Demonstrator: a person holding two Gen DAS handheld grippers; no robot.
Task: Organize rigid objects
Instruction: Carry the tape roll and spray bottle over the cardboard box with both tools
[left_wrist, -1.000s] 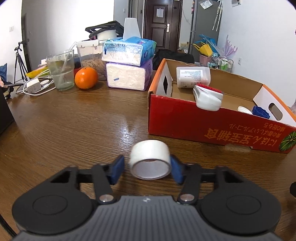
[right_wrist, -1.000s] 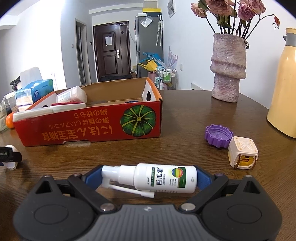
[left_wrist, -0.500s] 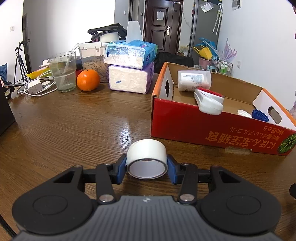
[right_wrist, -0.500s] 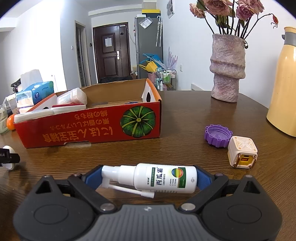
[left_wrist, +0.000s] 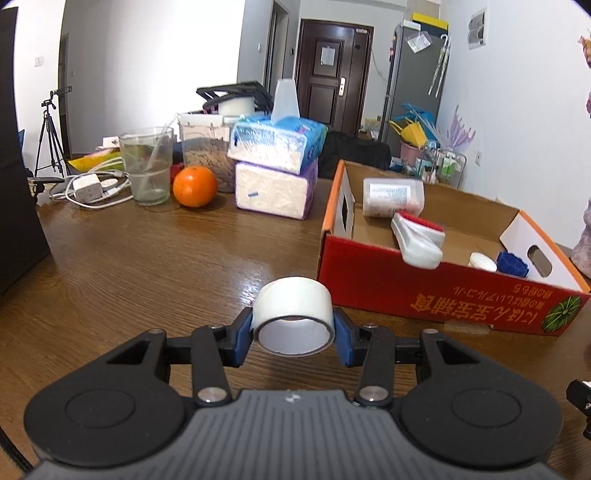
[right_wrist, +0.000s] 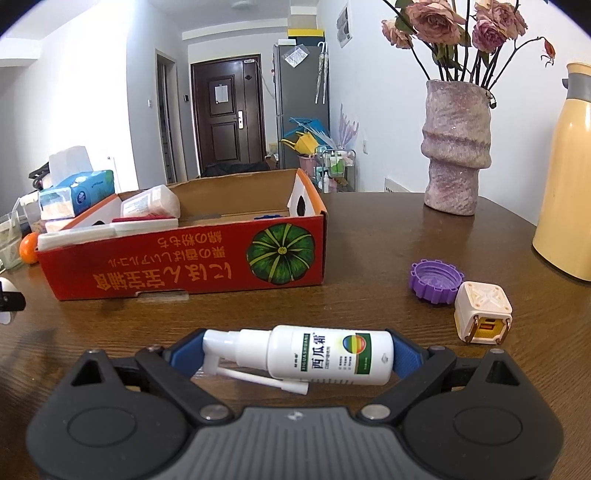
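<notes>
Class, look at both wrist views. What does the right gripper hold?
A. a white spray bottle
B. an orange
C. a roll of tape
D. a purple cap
A: the right gripper is shut on the spray bottle, pinched end to end between its blue pads.

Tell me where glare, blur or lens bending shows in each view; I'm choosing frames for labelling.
Left wrist view: window glare on the table beyond the tape roll held in the left tongs; the bottle in the box is slightly soft; black corners from the lens. Right wrist view: the spray bottle label in the right tongs is sharp; the thermos bows at the edge.
</notes>
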